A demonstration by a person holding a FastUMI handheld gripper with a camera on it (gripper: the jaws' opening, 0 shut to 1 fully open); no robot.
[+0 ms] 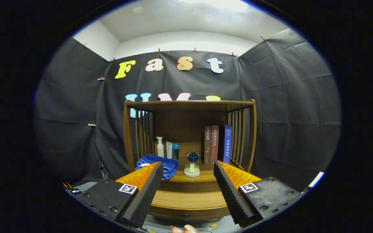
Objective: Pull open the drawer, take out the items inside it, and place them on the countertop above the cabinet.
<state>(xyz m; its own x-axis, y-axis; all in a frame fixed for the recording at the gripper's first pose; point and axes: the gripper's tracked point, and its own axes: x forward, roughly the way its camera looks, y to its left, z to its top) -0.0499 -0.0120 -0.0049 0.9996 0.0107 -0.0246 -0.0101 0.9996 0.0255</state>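
One wooden drawer point(188, 212) closed, small knob on front; hand-held gripper point(186, 170) fingers spread wide, empty, facing cabinet point(189, 106).

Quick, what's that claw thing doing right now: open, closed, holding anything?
Gripper: open, holding nothing, fingers spread in front of the wooden cabinet.

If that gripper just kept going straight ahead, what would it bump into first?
Probably the small blue-topped cup on the wooden cabinet's countertop, which sits ahead between the open gripper's fingers. Depth is hard to judge.
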